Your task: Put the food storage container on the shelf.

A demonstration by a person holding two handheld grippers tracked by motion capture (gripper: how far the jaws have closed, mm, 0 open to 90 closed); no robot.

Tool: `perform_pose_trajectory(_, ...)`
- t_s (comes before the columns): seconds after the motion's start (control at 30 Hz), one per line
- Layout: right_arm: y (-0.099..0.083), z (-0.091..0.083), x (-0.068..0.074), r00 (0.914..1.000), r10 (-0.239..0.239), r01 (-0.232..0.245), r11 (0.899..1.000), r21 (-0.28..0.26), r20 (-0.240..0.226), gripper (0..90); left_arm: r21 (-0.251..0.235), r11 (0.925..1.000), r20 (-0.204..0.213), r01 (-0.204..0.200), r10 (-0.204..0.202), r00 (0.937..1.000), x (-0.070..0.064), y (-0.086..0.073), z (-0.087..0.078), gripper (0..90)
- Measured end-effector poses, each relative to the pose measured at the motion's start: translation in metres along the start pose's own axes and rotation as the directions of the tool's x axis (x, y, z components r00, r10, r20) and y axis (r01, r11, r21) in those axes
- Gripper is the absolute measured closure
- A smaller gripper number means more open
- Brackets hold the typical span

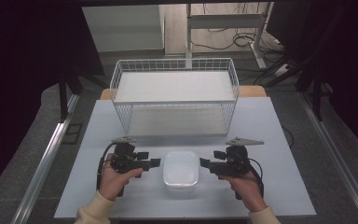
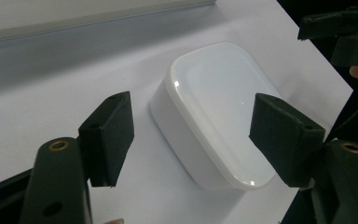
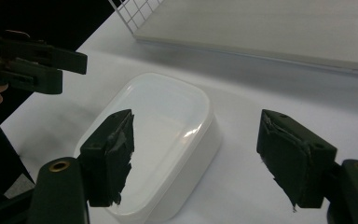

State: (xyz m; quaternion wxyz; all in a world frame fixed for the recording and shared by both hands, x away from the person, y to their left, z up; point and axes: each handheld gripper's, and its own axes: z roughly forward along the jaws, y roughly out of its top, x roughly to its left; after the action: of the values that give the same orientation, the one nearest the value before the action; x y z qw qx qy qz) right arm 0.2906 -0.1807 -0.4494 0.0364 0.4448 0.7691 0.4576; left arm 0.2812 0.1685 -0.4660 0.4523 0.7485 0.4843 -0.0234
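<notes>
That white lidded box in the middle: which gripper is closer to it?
Left, narrowly. The left gripper nearly touches the white box; the right gripper sits just off its other side.

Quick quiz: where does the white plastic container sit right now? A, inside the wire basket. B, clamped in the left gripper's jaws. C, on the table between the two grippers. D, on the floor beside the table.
C: the white plastic container rests on the table between the left gripper and the right gripper, both open and apart from it.
</notes>
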Motion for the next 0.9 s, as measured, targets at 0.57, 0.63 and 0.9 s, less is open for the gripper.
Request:
perform_pose_trajectory(0.57,-0.012,0.020,0.000,0.9970,0.062,-0.059,0.997,0.057,-0.048,30.9,0.031,0.9942,0.107,0.103,-0.106,0.9886,0.011,-0.010,0.016,31.2)
perform_pose_trajectory(0.63,-0.014,0.023,0.001,0.9962,0.068,-0.064,0.996,0.067,-0.055,31.7,0.043,0.9934,0.112,0.107,-0.111,0.9875,0.011,-0.011,0.019,31.9)
perform_pose_trajectory(0.9,-0.019,0.032,0.003,0.9944,0.081,-0.074,0.992,0.098,-0.068,33.2,0.065,0.9892,0.158,0.132,-0.140,0.9775,0.010,-0.012,0.033,33.6)
